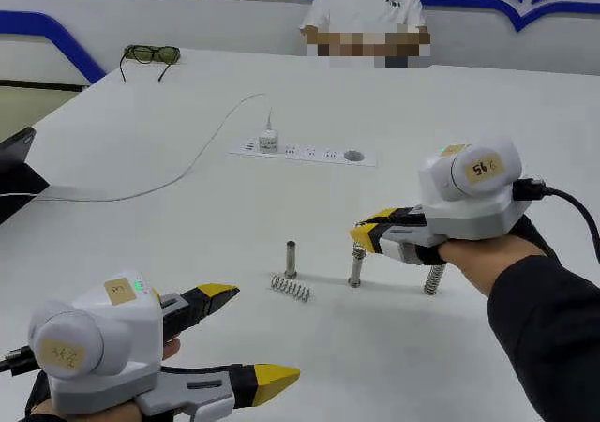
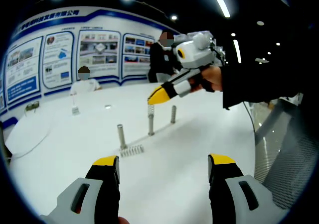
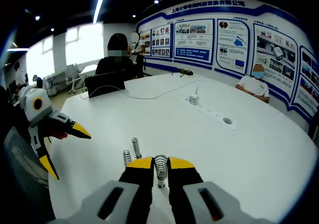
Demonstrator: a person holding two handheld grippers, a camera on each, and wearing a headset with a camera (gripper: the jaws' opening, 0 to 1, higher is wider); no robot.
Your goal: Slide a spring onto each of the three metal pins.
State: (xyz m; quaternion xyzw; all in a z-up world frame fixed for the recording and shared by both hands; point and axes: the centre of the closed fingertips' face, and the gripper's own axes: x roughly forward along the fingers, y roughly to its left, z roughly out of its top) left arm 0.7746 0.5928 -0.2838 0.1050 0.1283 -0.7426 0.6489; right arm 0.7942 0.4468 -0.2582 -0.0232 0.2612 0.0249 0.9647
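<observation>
Jaws of the right gripper (image 1: 364, 236) pinch an upright spring (image 3: 160, 165) on the middle pin (image 1: 355, 274); left gripper (image 2: 163, 160) gapes, loose spring (image 1: 290, 288) lying flat ahead.

Three pins stand in a row on the bench (image 1: 487, 113): left pin (image 1: 291, 258), middle pin (image 1: 356, 272), right pin (image 1: 431, 290). A loose spring (image 1: 290, 288) lies just near of the left pin; a fitted spring (image 1: 434, 276) sits on the right pin. The right tongs (image 1: 362, 236) are over the middle pin, a held spring (image 3: 160, 167) between them. The left tongs (image 1: 264, 333) are nearer, to the left.
</observation>
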